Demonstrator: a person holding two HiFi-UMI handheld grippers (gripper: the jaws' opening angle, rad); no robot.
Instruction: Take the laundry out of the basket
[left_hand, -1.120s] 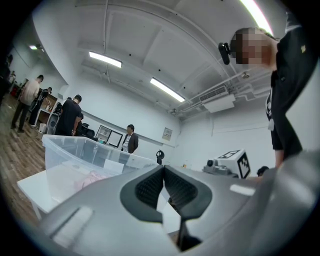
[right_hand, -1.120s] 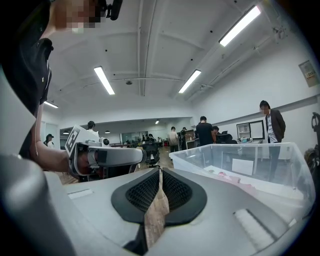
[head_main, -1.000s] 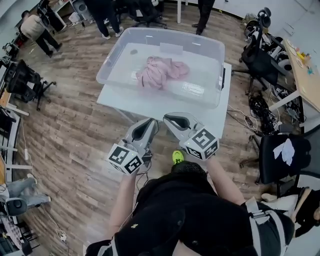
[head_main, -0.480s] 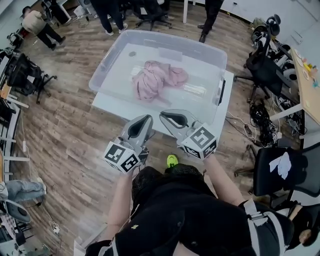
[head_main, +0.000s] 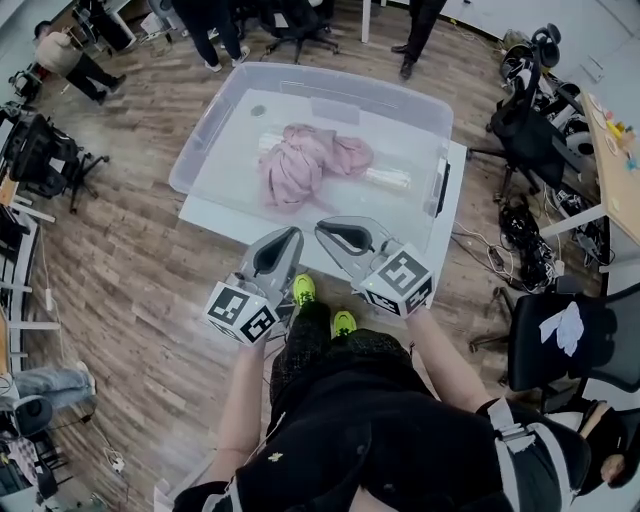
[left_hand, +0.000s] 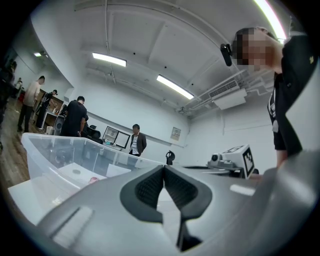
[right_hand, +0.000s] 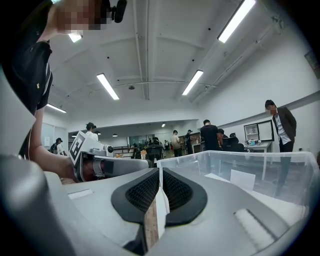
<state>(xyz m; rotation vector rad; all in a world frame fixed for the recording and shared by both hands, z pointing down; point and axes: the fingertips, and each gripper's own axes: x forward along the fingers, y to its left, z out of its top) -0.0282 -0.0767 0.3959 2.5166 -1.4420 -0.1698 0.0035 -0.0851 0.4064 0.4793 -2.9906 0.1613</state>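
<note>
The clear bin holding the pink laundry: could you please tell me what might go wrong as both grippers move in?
1. The left gripper and right gripper are both shut; unless their fingers open first, they would probably only push the pink laundry.
2. The near wall of the clear bin stands between them and the heap; a low approach could bump it and slide the bin on the white table.

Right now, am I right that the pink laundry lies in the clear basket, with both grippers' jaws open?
No: the pink laundry lies in the clear basket, but the left gripper and right gripper have jaws closed, as both gripper views show.
</note>
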